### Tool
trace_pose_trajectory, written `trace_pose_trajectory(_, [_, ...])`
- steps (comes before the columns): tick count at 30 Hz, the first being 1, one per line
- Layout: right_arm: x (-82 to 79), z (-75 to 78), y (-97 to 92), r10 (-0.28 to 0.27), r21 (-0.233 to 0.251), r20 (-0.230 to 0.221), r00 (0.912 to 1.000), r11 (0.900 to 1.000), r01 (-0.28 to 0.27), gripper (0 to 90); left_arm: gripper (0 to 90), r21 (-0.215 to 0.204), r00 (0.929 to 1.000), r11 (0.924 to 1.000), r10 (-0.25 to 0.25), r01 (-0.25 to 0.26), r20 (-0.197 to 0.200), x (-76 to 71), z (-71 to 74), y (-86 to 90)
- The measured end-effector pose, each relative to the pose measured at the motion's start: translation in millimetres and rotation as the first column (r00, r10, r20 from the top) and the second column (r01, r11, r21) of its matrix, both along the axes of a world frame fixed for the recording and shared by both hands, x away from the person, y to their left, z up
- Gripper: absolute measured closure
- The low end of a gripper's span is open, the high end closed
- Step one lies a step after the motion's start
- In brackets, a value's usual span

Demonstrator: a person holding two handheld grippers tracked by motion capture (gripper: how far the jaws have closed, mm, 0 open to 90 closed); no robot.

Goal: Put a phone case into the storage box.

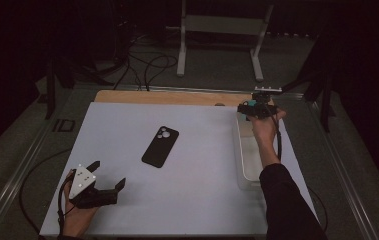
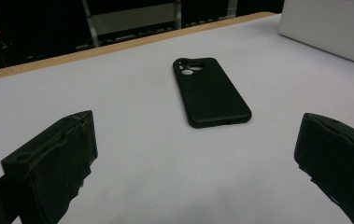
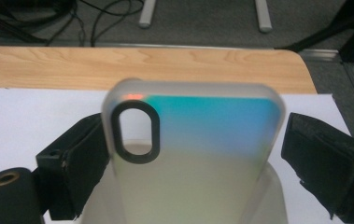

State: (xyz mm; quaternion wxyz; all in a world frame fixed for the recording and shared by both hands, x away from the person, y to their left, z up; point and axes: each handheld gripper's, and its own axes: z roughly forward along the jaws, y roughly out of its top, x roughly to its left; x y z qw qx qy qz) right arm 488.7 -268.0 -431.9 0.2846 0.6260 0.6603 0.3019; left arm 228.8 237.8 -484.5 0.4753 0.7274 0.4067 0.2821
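Note:
A black phone case lies flat, back up, in the middle of the white mat. My left gripper rests near the mat's front left corner, open and empty, pointing at that case from a distance. At the far right, my right gripper hovers over the far end of a white bin. A translucent phone case with a teal tint and an oval camera hole stands between its jaws. The left jaw sits against or behind the case's edge, and the right jaw stands slightly clear of it.
The white bin runs along the mat's right side. A wooden table edge shows behind the mat. Beyond it are cables and a metal stand on the floor. A metal rail borders the table's left side.

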Motion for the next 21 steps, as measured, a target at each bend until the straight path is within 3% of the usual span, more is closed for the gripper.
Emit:
trace_pose_trajectory(10, [-12.6, 15.2, -1.8, 0.056, 0.026, 0.043, 0.9975, 0.998, -0.057, 9.0, 0.0, 0.002, 1.0, 1.0, 0.003, -0.003, -0.001, -0.1, 0.0, -0.6])
trace_pose_trajectory(15, [-28.2, 20.0, 3.9, 0.113, 0.046, 0.061, 0.9917, 0.9922, -0.116, 9.1, 0.0, 0.003, 1.0, 1.0, 0.005, -0.005, -0.001, -0.1, 0.8, -0.4])
trace_pose_trajectory(18, [-47.1, 26.7, 9.5, 0.179, 0.043, 0.084, 0.9804, 0.9822, -0.183, 9.1, 0.0, 0.004, 1.0, 1.0, 0.006, -0.006, -0.004, 0.0, 0.4, -1.2])
trace_pose_trajectory(19, [-47.1, 26.7, 9.5, 0.179, 0.043, 0.084, 0.9804, 0.9822, -0.183, 9.1, 0.0, 0.004, 1.0, 1.0, 0.006, -0.006, -0.004, 0.0, 0.4, -1.2])
trace_pose_trajectory(21, [-61.7, 31.3, 13.8, 0.223, 0.03, 0.102, 0.9695, 0.9734, -0.227, 9.1, 0.0, 0.009, 0.9999, 0.9999, 0.007, -0.007, -0.008, 0.5, 0.2, -1.7])
